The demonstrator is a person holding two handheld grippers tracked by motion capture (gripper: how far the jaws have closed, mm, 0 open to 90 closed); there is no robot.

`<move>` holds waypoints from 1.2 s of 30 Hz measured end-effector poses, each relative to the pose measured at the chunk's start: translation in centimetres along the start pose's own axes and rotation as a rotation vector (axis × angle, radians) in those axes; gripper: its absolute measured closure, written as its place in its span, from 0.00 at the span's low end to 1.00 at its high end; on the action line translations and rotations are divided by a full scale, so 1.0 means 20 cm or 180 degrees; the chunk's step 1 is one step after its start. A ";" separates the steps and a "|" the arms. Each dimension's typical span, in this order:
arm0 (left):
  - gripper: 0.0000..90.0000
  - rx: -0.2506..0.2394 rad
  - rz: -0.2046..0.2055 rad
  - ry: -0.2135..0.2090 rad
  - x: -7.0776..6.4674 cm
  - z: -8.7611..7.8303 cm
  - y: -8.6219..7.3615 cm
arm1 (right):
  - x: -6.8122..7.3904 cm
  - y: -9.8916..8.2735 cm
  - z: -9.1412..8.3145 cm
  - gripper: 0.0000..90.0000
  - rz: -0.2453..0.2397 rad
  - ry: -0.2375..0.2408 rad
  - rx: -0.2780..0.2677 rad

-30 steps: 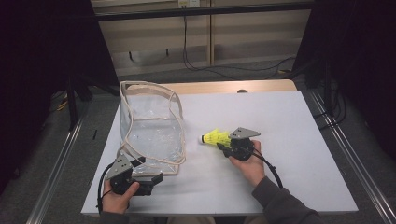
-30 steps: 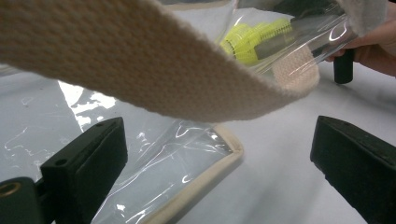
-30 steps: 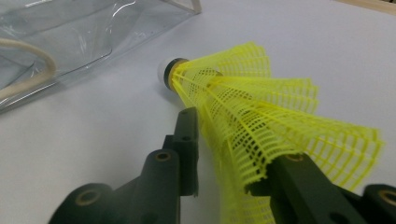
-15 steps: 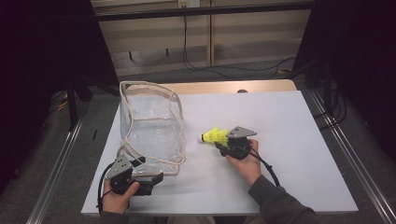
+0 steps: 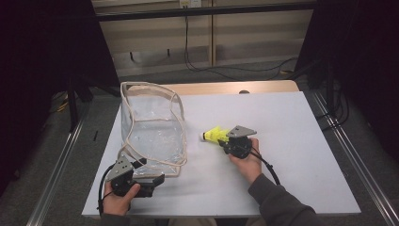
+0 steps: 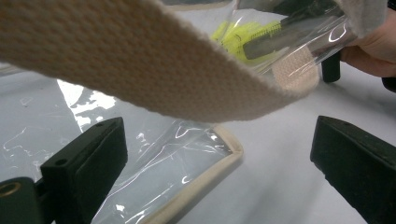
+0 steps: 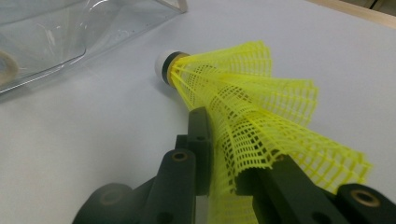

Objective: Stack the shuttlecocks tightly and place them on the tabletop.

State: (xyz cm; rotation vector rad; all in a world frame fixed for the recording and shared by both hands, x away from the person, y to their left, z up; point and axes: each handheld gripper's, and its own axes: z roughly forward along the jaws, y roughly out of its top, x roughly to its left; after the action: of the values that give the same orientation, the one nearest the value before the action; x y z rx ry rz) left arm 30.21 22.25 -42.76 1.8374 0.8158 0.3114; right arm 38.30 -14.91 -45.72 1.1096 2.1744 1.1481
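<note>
Mid-tabletop, the right gripper (image 7: 219,154), jaws just closing, clamps the yellow shuttlecock (image 5: 214,135); the left gripper (image 5: 151,181), jaws apart, waits at the clear bag (image 5: 153,127) near the left edge.

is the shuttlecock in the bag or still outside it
Outside: the yellow shuttlecock is pinched in the right gripper above the table, beside the clear bag.

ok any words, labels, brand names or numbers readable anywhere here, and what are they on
None: no readable text in any view.
The yellow shuttlecock held in the right gripper: plain mesh skirt and white cork, no print.
The clear bag with its beige webbing trim, by the open left gripper: no label or logo visible.
The white table: unmarked.
The small fixture on the back wall: too small and blurred to read.
</note>
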 end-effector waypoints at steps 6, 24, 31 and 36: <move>0.04 0.0001 0.0003 0.0000 0.00 0.00 0.00 | -0.02 -0.01 -0.04 0.92 -0.0028 0.0097 0.0002; 0.04 0.0010 0.0017 0.0010 0.00 0.00 0.00 | -0.03 -0.05 -0.13 0.77 0.0007 0.0395 0.0132; 0.04 0.0007 0.0013 0.0010 0.00 0.00 0.00 | 0.00 -0.03 -0.08 0.62 0.0092 0.0266 0.0079; 0.04 0.0008 0.0016 0.0010 0.00 0.00 0.00 | 0.01 -0.01 -0.04 0.69 0.0095 0.0164 0.0074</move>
State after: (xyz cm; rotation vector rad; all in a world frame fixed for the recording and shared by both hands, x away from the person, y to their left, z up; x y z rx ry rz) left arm 30.19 22.20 -42.77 1.8420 0.8141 0.3165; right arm 37.48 -15.17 -45.48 1.1378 2.2226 1.1794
